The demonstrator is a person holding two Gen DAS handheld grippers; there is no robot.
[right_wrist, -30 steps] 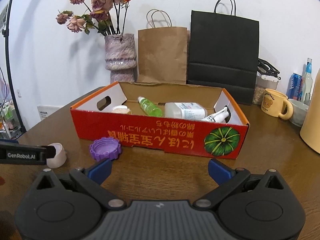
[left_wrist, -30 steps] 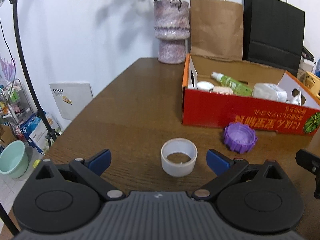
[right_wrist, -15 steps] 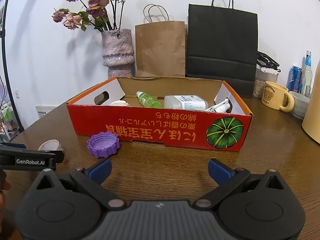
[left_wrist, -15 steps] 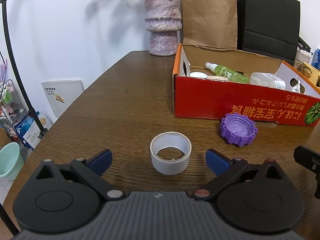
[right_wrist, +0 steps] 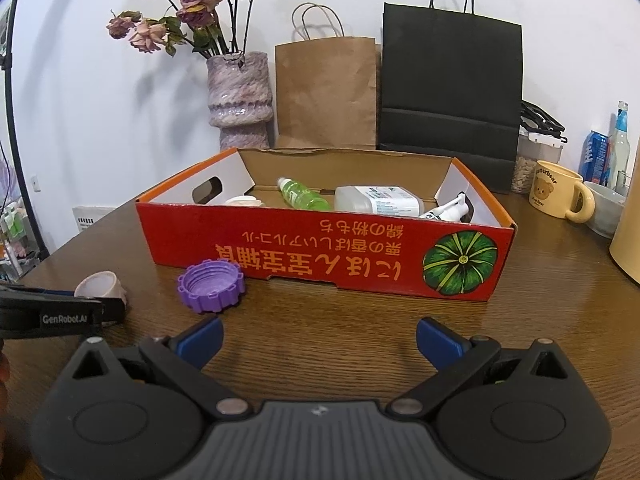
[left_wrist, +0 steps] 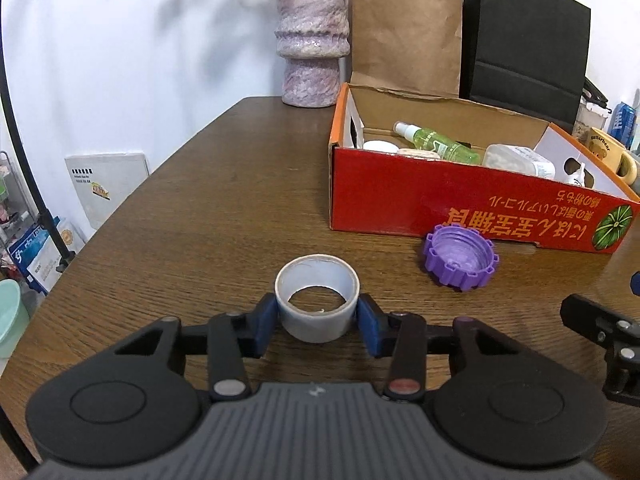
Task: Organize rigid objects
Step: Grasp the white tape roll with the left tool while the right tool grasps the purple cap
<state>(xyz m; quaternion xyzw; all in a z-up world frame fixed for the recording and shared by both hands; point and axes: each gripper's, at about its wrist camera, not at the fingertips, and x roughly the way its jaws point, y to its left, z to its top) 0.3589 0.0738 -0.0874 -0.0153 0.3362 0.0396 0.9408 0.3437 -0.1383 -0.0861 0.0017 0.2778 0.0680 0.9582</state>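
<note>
My left gripper (left_wrist: 317,322) is shut on a roll of clear tape (left_wrist: 317,285) that stands on the wooden table (left_wrist: 224,200); the blue pads press its two sides. The tape roll also shows in the right wrist view (right_wrist: 100,285), partly behind the left gripper. A purple ridged lid (left_wrist: 461,257) lies open side up in front of the red cardboard box (left_wrist: 460,210); it also shows in the right wrist view (right_wrist: 211,286). The box (right_wrist: 320,250) holds a green spray bottle (right_wrist: 302,194), a clear bottle (right_wrist: 376,200) and small white items. My right gripper (right_wrist: 318,338) is open and empty, low over the table before the box.
A purple vase (right_wrist: 240,100) with dried roses, a brown paper bag (right_wrist: 326,92) and a black paper bag (right_wrist: 450,108) stand behind the box. A yellow mug (right_wrist: 558,194), a bowl and cans sit at the right. The table's left edge (left_wrist: 132,196) drops to the floor.
My left gripper moved forward around the tape roll and closed on it. The right gripper stayed open and shifted slightly.
</note>
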